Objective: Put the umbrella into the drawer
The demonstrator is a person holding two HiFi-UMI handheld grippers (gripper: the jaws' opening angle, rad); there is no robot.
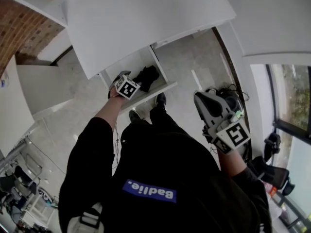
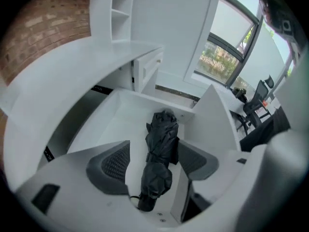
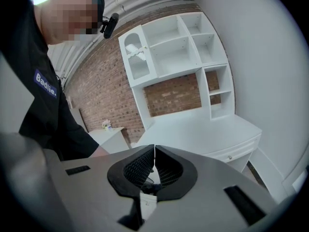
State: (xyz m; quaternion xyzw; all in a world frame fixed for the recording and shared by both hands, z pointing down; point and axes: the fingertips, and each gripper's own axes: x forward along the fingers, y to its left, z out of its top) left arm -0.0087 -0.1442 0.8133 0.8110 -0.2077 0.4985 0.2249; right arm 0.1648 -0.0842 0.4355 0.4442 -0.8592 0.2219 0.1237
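A folded black umbrella [image 1: 147,76] lies lengthwise inside the open white drawer [image 1: 146,97] below the desk. In the left gripper view the umbrella [image 2: 159,153] rests on the drawer [image 2: 212,117] floor, its handle end nearest the camera. My left gripper [image 1: 120,80] hangs over the drawer, pointing steeply down. Its jaws [image 2: 154,146] stand wide open on either side of the umbrella, and the pads [image 2: 113,162] are not pressed on it. My right gripper [image 1: 206,102] is held out to the right, away from the drawer, with its jaws [image 3: 154,153] shut and nothing between them.
The white desk top [image 1: 146,18] overhangs the drawer. A white shelf unit [image 3: 174,47] stands against a brick wall [image 3: 111,95]. Cables [image 1: 228,91] lie on the floor by the window wall. An office chair [image 2: 256,103] stands to the right. The person's shoes [image 1: 160,100] are at the drawer front.
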